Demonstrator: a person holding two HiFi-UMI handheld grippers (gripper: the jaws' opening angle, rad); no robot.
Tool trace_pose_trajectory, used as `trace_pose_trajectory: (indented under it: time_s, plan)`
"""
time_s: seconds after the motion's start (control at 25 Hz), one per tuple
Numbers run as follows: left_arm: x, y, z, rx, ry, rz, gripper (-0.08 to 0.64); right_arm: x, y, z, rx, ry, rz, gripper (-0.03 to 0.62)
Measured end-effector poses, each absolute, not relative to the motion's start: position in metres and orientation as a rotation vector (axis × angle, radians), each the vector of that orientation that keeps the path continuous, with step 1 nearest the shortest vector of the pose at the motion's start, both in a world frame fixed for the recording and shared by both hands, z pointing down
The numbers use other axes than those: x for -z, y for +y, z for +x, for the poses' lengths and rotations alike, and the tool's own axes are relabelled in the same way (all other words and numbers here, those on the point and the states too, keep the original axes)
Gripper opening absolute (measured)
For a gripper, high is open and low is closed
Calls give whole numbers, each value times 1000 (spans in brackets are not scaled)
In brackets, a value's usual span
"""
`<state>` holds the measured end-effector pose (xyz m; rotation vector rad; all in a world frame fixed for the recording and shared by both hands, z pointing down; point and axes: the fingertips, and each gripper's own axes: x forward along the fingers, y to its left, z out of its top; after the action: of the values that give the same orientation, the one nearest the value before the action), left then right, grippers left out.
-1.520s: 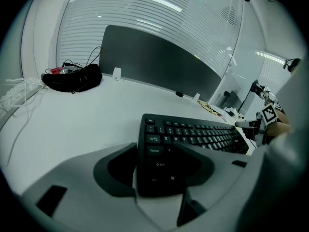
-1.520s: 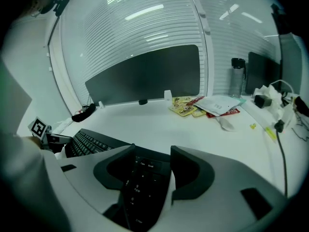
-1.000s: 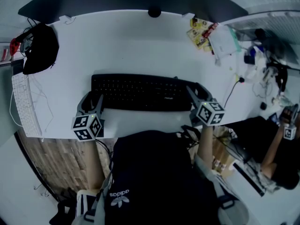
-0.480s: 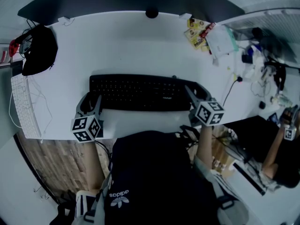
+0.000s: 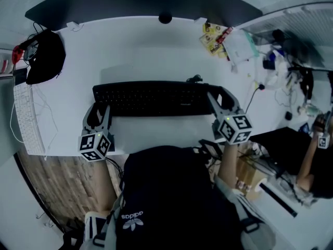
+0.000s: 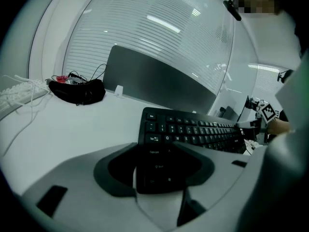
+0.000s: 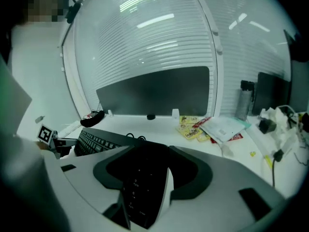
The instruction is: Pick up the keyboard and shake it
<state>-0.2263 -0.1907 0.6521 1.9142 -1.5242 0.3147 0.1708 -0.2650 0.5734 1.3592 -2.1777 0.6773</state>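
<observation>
The black keyboard [image 5: 156, 98] spans the middle of the white surface [image 5: 135, 46], nearer its front edge. The left gripper [image 5: 99, 112] has its fingers clamped on the keyboard's left end, and the right gripper [image 5: 217, 100] clamps the right end. A black bag [image 5: 44, 56] sits at the far left corner.

Keyboard [image 5: 151, 98] across the tabletop's [image 5: 135, 46] middle: left end between the left hand-held gripper's [image 5: 99, 113] jaws, right end between the right hand-held gripper's [image 5: 219, 100]. Bag [image 5: 46, 56] rear left; second keyboard [image 5: 25, 119] along the left edge; packets [image 5: 213, 35] rear right; panel [image 5: 145, 1] behind.
</observation>
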Motion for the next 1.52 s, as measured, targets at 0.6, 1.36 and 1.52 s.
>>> trace_pose_trajectory:
  time_s: [0.6, 1.36, 1.52]
  plan:
    - [-572, -214, -229, 6, -1661, 2127, 207, -443, -269, 157, -212, -2343, 1457, 212]
    - [-433, -245, -248, 351, -1819, 2435, 209, -301, -241, 141, 259, -2451, 1611, 210]
    - [-398, -241, -244, 413, -1853, 2485, 209, -278, -228, 150, 325, -2500, 1646, 210]
